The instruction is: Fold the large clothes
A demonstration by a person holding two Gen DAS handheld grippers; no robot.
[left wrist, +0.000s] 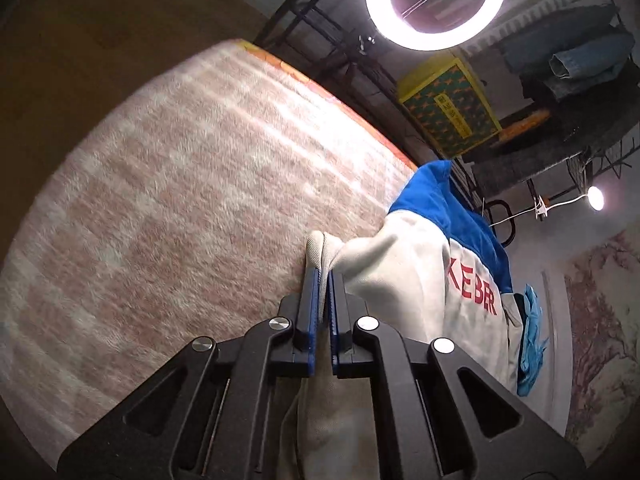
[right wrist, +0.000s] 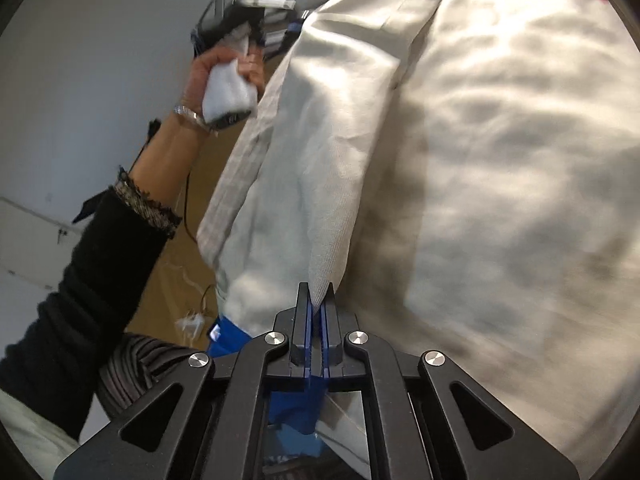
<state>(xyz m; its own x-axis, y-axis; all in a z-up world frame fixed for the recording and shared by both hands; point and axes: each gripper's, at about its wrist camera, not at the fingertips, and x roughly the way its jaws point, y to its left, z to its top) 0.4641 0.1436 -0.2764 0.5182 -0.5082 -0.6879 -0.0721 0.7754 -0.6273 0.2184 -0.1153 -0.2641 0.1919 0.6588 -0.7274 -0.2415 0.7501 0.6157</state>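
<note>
The garment is a cream sweatshirt (left wrist: 404, 280) with a blue upper part and red letters. It hangs off the right edge of a pink-and-white fuzzy blanket (left wrist: 180, 200). My left gripper (left wrist: 324, 276) is shut on a ribbed cream cuff of the sweatshirt, which sticks out past the blue pads. In the right wrist view the sweatshirt (right wrist: 480, 160) fills most of the picture. My right gripper (right wrist: 319, 292) is shut on a fold of its cream cloth. A person's hand (right wrist: 216, 68) at the upper left grips the handle of the other gripper.
A lit ring light (left wrist: 436, 0) hangs above at the back. Behind the blanket stand a black metal frame (left wrist: 320, 32), a yellow-edged patterned box (left wrist: 448, 104) and a rack with jeans (left wrist: 576, 64). A black sleeve (right wrist: 80, 280) crosses the left of the right wrist view.
</note>
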